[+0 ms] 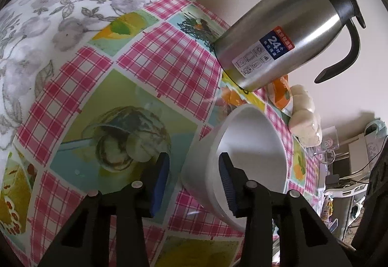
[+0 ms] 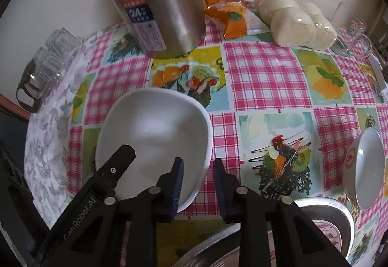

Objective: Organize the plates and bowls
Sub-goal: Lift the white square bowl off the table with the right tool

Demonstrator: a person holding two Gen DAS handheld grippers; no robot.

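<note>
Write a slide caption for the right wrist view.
Right tool straddles the white bowl's near rim on the checked tablecloth, steel thermos behind.

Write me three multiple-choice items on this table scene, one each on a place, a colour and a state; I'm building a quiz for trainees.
1. Where does the steel jug stand?
A. Upright on the tablecloth, beyond the white bowl
B. Inside the bowl
C. Lying on its side beside the bowl

2. What colour are the tablecloth's checks?
A. Blue
B. Pink
C. Black

3. What state is the white bowl in?
A. Upside down
B. Full of soup
C. Upright and empty

Answers:
1 A, since the right wrist view shows the jug's base on the cloth behind the bowl.
2 B, since the checked squares are pink and white in both views.
3 C, since its bare white inside faces up with nothing in it.
</note>
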